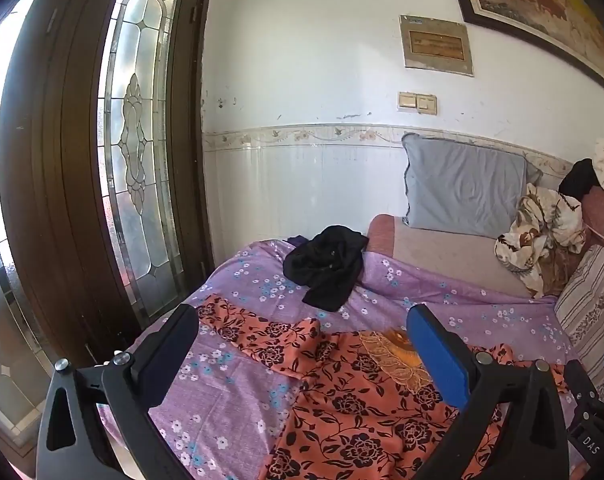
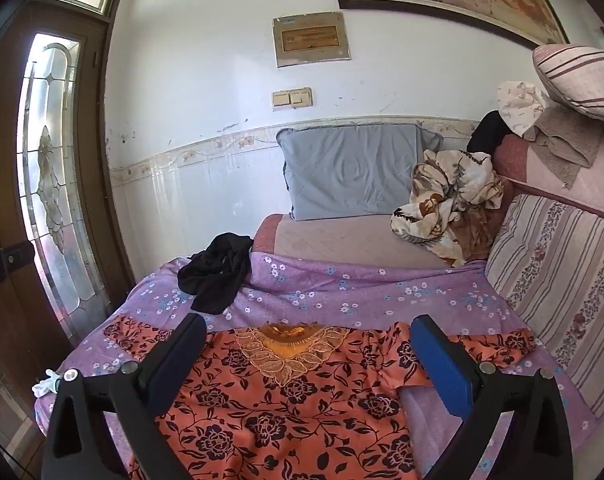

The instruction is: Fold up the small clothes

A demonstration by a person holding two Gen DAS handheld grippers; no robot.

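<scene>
White letters "DAS" stand on the right gripper's (image 1: 594, 412) black body; nothing else reads.

Dress (image 2: 285, 408): orange, black rose print, gold embroidered neckline. Bedsheet (image 2: 342, 292): purple, small white and blue flowers. Crumpled garment (image 2: 217, 272): black. Pillow (image 2: 350, 168): grey-blue, plain. Blanket (image 2: 450, 200): cream, brown leaf pattern. Cushion (image 2: 558, 280): pale, striped, floral bands. Wall (image 2: 221, 60): white.

Black gripper frames, silver bolts, blue-padded fingers (image 2: 446, 364), white "DAS" lettering
</scene>
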